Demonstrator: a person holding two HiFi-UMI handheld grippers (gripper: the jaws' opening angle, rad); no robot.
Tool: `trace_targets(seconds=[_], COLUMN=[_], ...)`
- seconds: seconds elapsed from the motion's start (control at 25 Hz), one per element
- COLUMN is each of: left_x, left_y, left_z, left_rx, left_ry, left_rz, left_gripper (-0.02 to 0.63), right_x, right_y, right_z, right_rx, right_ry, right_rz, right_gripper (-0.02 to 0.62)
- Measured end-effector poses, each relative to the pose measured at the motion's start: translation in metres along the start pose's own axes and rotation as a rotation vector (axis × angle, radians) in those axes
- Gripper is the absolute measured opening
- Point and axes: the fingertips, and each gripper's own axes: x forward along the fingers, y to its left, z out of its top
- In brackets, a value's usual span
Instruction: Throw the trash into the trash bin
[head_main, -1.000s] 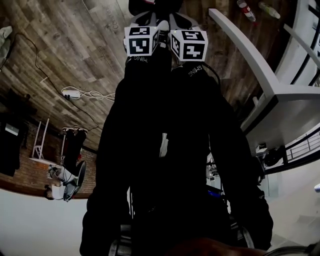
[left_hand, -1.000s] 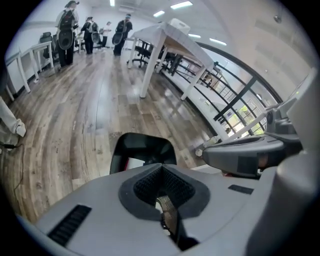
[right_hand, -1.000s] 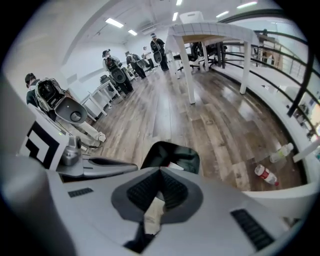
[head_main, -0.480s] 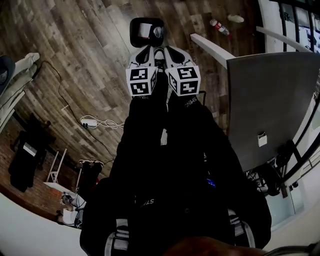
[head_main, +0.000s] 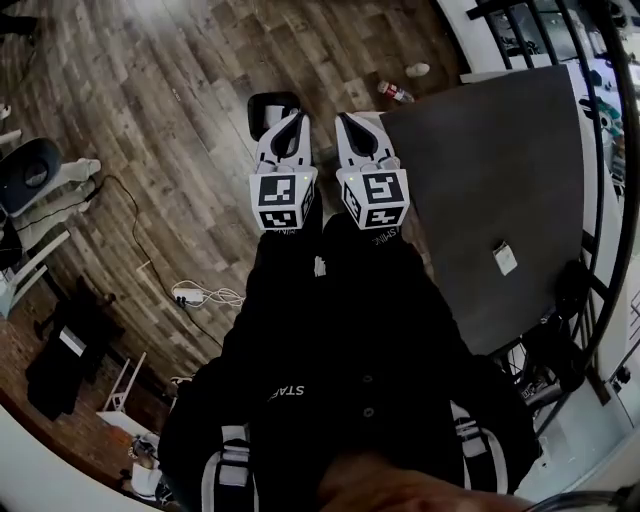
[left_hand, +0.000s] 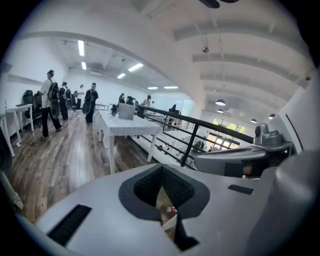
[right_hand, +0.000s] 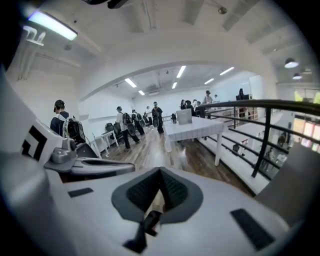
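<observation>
Left gripper (head_main: 296, 120) and right gripper (head_main: 343, 120) are side by side above the wood floor (head_main: 150, 90). Both jaw pairs are pressed together with nothing between them. The trash bin (head_main: 264, 108) shows just past the left tips. A bottle (head_main: 393, 92) and a pale scrap (head_main: 417, 70) lie on the floor beside the table (head_main: 500, 170) corner, well apart from all fingers.

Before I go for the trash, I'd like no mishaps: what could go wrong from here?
The bottle lies on the floor near the grey table; the right gripper might bump the table's edge reaching for it. The power strip and its cable on the left are a possible trip. The left gripper partly hides the trash bin in the head view.
</observation>
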Motion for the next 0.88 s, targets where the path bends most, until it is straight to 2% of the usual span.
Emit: trace_targets(seconds=[0.2,0.36,0.48,0.6,0.88], left_x=[-0.017,-0.031,-0.036,-0.037,-0.056], left_y=[-0.081,-0.152,-0.212,-0.276,-0.415], left_z=[0.052,0.073,0.078,0.075,0.053], left_rx=[0.082,0.116,0.136,0.193,0.294], left_ry=[-0.08,-0.112,-0.123,-0.109,-0.071], left_rz=[-0.126,-0.234,-0.331,-0.455,-0.71], left_gripper=[0.0,0.0,0.0,0.0,0.0], right_x=[-0.081,-0.148,-0.203,-0.261,-0.386], right_y=[-0.028,-0.057,-0.09,-0.119,-0.172], right_z=[0.045,0.057,0.057,0.054,0.021], right_rx=[-0.003,-0.014,0.011,0.035,0.126], right_ry=[-0.107,-0.162,-0.198,-0.238,-0.281], right_rz=[-0.11,-0.237,-0.346,-0.464,-0.719], right_gripper=[0.015,0.015,0.015,0.015,0.015])
